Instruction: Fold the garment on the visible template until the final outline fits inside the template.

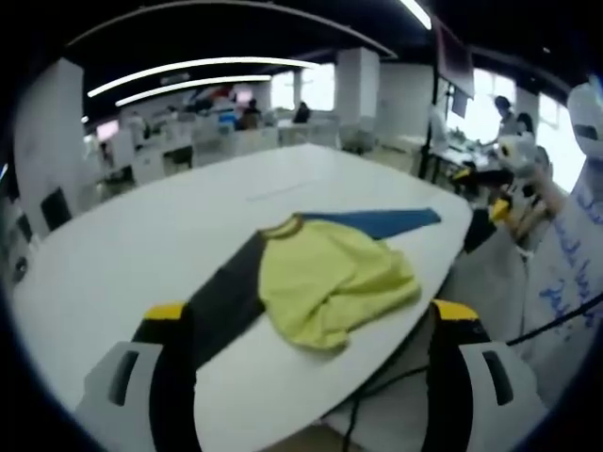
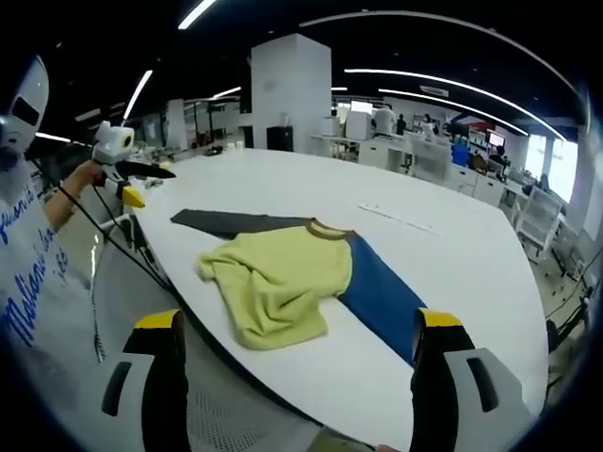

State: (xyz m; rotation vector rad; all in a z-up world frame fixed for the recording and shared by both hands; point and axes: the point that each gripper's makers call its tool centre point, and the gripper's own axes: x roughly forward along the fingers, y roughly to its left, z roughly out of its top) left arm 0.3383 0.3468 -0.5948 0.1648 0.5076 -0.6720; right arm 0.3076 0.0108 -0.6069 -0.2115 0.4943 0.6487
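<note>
Garment count is one: in the left gripper view a single shirt point(image 1: 325, 273) lies crumpled on the white worktop point(image 1: 141, 245), near the edge closest to the camera. Its yellow-green body is bunched in the middle, one dark grey sleeve runs down toward the lower left and one blue sleeve stretches to the upper right. The left tool point(image 1: 316, 377) rises from the bottom with its two yellow-tipped jaws spread wide, one on each side of the shirt as the picture shows it, and nothing is held between them. A thin pale line point(image 1: 283, 191) lies on the worktop beyond the shirt. At the right edge stands a person in a white printed top point(image 1: 575, 273). In the right gripper view the same one shirt point(image 2: 283, 278) lies on the worktop point(image 2: 443, 254), grey sleeve pointing to the upper left and blue sleeve to the lower right. The right tool point(image 2: 300, 377) also has its two jaws wide apart and empty, below the shirt in the picture. At the left a person's hand holds another gripper device point(image 2: 115, 143), whose jaw spacing I cannot tell.
</note>
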